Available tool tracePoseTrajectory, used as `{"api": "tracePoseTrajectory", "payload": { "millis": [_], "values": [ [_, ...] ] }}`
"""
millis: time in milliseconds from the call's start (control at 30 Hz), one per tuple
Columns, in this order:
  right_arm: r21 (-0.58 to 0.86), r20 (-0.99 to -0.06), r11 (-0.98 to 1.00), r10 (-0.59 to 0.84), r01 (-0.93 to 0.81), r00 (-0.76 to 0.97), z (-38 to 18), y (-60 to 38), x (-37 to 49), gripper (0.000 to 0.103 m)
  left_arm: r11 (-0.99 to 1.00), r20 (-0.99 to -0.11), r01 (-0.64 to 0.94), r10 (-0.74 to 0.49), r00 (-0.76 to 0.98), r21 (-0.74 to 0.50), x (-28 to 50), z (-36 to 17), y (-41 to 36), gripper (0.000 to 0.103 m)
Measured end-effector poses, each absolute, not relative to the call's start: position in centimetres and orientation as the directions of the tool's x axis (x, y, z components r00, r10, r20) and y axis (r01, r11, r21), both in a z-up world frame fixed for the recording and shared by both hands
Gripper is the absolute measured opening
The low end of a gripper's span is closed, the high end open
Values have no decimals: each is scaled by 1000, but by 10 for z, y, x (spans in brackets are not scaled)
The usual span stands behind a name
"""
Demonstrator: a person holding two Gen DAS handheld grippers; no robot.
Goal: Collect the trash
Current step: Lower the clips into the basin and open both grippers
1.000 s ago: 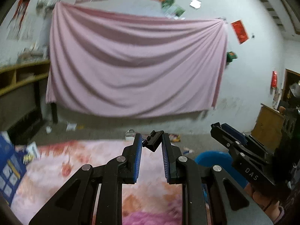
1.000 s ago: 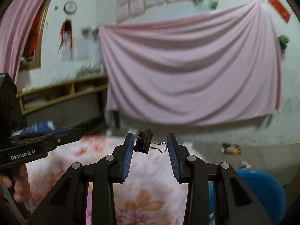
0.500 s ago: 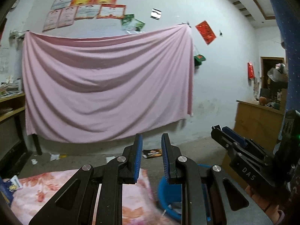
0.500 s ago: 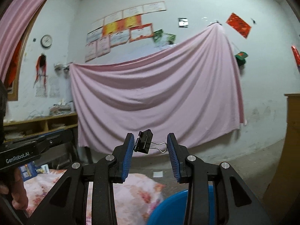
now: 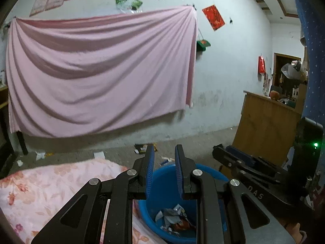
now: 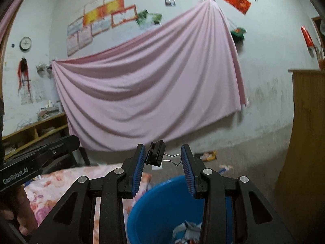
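A blue bucket (image 5: pixel 162 185) with crumpled wrappers (image 5: pixel 174 217) inside stands beside the floral-covered table. My left gripper (image 5: pixel 164 158) hangs over the bucket, jaws a little apart, nothing between them. My right gripper (image 6: pixel 163 156) is over the same bucket (image 6: pixel 162 201), shut on a black binder clip (image 6: pixel 155 155) whose wire handle touches the right pad. The right gripper also shows in the left wrist view (image 5: pixel 233 158), and the left one in the right wrist view (image 6: pixel 40 152).
The floral cloth (image 5: pixel 50 187) covers the table at left. Litter (image 5: pixel 142 148) lies on the concrete floor by the wall. A pink sheet (image 5: pixel 97 71) hangs on the wall. A wooden cabinet (image 5: pixel 264 126) stands at right, shelves (image 6: pixel 34 130) at left.
The binder clip held by my left gripper a second ago is gone from it. Both grippers have swung right from over the table to above the blue bucket. The right gripper still holds its clip.
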State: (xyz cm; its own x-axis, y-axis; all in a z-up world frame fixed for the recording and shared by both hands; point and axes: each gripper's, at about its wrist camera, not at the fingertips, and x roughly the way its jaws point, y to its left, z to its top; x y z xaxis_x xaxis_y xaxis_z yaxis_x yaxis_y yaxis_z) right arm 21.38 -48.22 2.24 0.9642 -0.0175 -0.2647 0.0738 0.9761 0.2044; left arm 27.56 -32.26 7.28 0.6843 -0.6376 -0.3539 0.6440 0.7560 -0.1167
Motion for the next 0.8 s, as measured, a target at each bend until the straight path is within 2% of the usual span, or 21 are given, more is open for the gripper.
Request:
{"api": "tracePoseTrajectory", "payload": {
  "millis": [267, 567, 700, 800],
  "values": [
    [236, -392, 966, -5, 106, 920, 6, -489, 225, 35, 760, -436, 628, -629, 644, -170, 286, 55, -331, 17],
    [254, -387, 959, -20, 127, 922, 9, -494, 222, 36, 774, -472, 611, -607, 640, -167, 284, 52, -325, 19],
    [258, -384, 957, -25, 133, 923, 10, -497, 223, 37, 778, -471, 605, -603, 644, -168, 283, 53, -322, 27],
    [259, -380, 956, -31, 138, 925, 10, -497, 222, 38, 783, -470, 599, -598, 649, -168, 283, 54, -320, 29]
  ]
}}
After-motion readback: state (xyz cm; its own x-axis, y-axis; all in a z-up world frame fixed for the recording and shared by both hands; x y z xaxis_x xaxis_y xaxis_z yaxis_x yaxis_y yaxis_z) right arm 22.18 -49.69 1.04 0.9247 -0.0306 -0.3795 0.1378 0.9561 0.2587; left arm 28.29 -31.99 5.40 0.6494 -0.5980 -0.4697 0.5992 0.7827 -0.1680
